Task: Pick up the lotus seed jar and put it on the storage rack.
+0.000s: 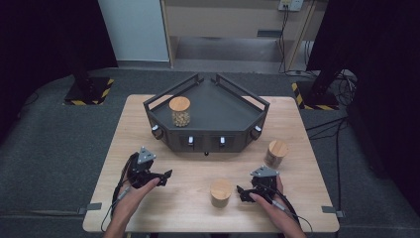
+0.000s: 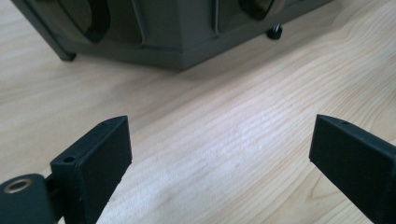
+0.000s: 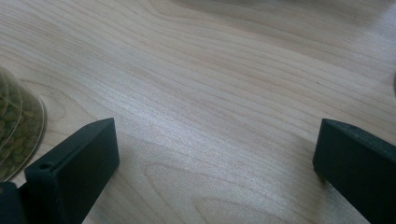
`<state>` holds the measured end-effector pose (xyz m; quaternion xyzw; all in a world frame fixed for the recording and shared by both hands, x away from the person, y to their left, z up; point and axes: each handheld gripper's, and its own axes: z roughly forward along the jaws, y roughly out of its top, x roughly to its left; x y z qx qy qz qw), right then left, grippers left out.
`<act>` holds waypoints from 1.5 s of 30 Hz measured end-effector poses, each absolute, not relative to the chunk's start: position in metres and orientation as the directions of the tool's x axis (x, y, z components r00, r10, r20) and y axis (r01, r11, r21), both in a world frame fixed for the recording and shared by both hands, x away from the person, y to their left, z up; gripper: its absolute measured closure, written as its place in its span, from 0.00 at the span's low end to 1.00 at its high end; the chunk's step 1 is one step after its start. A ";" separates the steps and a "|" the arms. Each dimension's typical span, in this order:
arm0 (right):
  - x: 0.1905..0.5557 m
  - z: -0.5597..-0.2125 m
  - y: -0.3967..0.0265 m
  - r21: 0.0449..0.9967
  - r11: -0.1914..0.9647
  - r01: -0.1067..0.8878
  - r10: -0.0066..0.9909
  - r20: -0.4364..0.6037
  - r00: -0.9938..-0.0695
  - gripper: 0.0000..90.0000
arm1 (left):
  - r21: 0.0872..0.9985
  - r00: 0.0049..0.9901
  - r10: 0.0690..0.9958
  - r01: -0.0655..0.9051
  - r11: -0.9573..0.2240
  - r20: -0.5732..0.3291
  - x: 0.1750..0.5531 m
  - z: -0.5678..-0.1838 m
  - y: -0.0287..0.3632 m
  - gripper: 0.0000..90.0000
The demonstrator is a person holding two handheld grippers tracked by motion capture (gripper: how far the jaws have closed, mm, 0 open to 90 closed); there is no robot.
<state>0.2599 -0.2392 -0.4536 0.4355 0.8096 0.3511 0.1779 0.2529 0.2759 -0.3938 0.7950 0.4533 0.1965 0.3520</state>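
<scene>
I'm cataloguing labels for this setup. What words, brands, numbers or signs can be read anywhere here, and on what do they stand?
No readable text anywhere.
Dark tray: white knobs along the front, no legible markings.
Three wooden-lidded jars: no labels visible.
Stand bases on the floor: yellow-and-black hazard stripes, a sign without words.
Wall socket: too small to read.

A: You are working in a lab or recording studio, not a home. The wooden desk [image 1: 148, 148] stands alone on grey carpet [image 1: 54, 148].

B: What else marks it for you?

A: Black curtains [image 1: 44, 34] close off both sides. Stand bases with yellow-and-black hazard tape [image 1: 106, 84] flank the desk, and cables [image 1: 332, 124] run across the floor to a wall socket [image 1: 290, 5].

B: And on the desk?

A: A purpose-built dark corner rack [image 1: 208, 124] and tape markers [image 1: 91, 207] at the desk's edges.
</scene>
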 end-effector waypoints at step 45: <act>0.259 -0.453 -0.239 0.724 0.371 0.582 0.833 0.018 -0.554 0.00 | 0.699 0.456 0.890 0.633 -0.333 0.011 0.239 -0.443 0.276 0.00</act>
